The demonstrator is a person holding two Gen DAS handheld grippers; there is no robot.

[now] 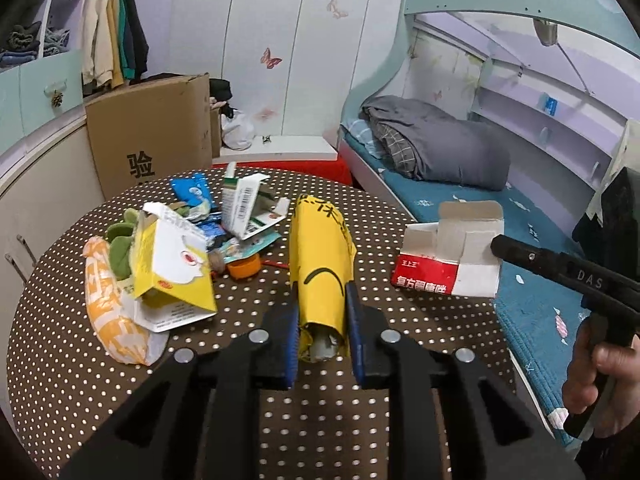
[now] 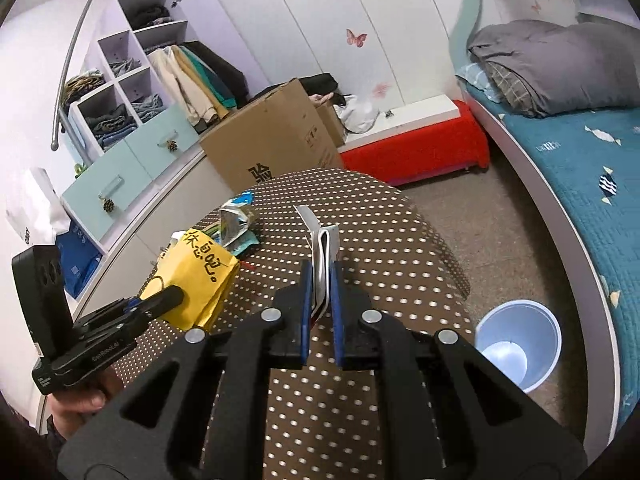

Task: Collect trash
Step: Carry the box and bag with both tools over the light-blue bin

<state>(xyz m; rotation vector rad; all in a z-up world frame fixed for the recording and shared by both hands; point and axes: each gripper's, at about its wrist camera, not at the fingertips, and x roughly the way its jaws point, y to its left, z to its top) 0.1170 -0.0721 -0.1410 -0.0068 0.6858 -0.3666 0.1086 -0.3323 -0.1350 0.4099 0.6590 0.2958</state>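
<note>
My left gripper (image 1: 322,322) is shut on a yellow paper wrapper (image 1: 320,264) with black print, lifted over the round polka-dot table (image 1: 240,360). The same wrapper (image 2: 192,280) shows at the left of the right wrist view, held by the left gripper (image 2: 170,300). My right gripper (image 2: 320,304) is shut on a flattened red-and-white carton (image 2: 326,256); in the left wrist view that carton (image 1: 448,256) hangs beyond the table's right edge, held by the right gripper (image 1: 498,246). More trash lies on the table: a yellow box (image 1: 168,268), an orange-and-white bag (image 1: 112,312), a green-and-white carton (image 1: 244,208).
A pale blue bin (image 2: 520,344) stands on the carpet to the right of the table. A cardboard box (image 1: 148,132) sits behind the table, beside the cabinets. The bed (image 1: 480,208) runs along the right. A red-skirted platform (image 2: 416,148) lies at the back.
</note>
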